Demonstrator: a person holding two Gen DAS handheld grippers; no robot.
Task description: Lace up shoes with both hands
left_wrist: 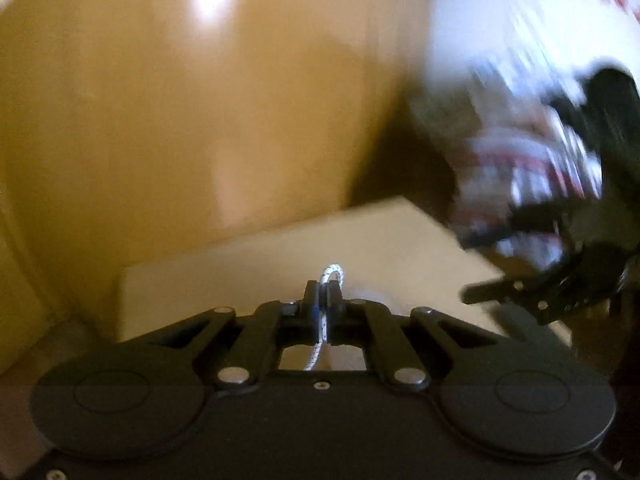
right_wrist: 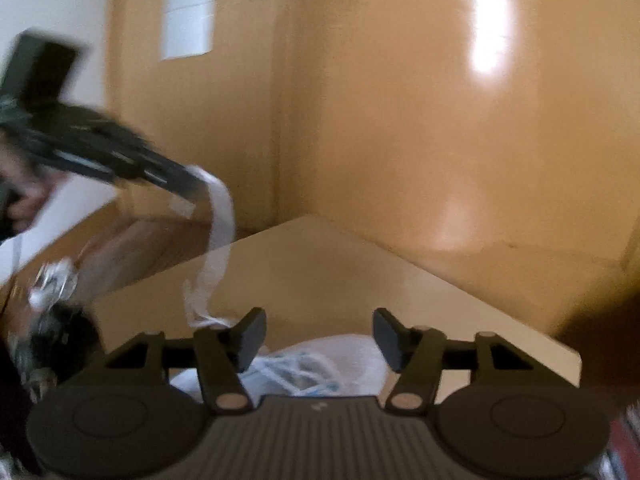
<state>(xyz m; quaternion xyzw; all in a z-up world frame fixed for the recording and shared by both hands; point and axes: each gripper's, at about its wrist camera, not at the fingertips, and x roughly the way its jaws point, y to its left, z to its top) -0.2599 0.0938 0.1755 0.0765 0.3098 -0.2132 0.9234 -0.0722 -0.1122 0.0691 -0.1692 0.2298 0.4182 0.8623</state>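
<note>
Left tongs (left_wrist: 324, 300) are clamped tight on a thin white speckled shoelace (left_wrist: 333, 273), which loops out past the tips at twelve o'clock and trails back beneath the pads toward six. Ahead lies the pale tan worktop (left_wrist: 260, 256), backed by a glossy ochre wall (left_wrist: 180, 100). Over at three o'clock, badly blurred, the other black tongs hover above the worktop's edge. From the right wrist, the right tongs (right_wrist: 319, 338) stand released, pads well apart, nothing pinched between them. Just below them, at six o'clock, sits the white shoe (right_wrist: 320, 364) with its pale lacing, half hidden by the tool body. At nine o'clock the left tongs, blurred, carry the lace, smeared white, down toward the shoe.
</note>
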